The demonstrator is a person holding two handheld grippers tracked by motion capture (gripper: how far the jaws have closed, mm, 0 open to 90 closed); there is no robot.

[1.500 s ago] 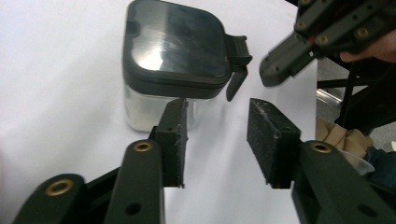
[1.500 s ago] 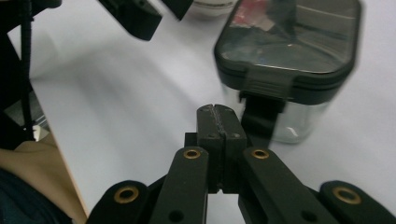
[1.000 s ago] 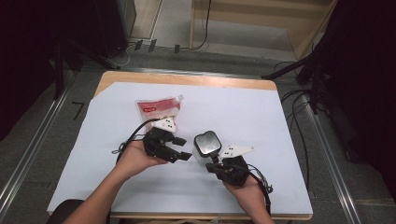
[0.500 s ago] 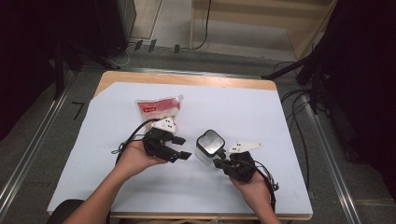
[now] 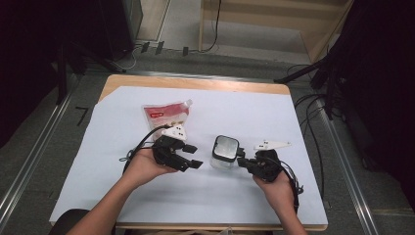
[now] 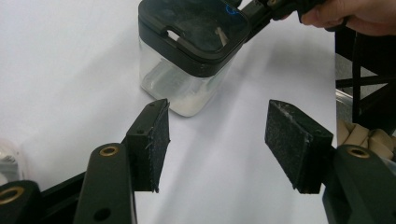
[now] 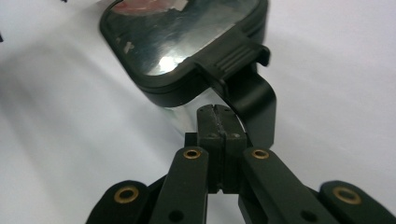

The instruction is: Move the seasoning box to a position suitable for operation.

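Observation:
A clear square container with a black lid [image 5: 225,150] [image 6: 187,56] [image 7: 182,32] stands upright on the white table cover. My right gripper [image 5: 241,156] [image 7: 216,112] is shut, its tips against the container's wall just below the lid's black latch [image 7: 239,55]; nothing shows between the pads. The left gripper [image 5: 195,156] [image 6: 219,126] is open and points at the container from the other side, a short gap away. Its pads [image 6: 159,140] hold nothing. In the left gripper view the right gripper [image 6: 273,7] touches the lid's far side.
A red and white spouted pouch [image 5: 165,114] lies flat behind the left hand. The white cover [image 5: 244,110] leaves bare wood at the table's far edge [image 5: 195,82]. Cables [image 5: 313,105] trail off the right side, and a metal rail [image 5: 29,156] runs along the left.
The right hand has shifted to the right and slightly away, and the container has slid a little to the right with it. The left gripper has stayed open and in place.

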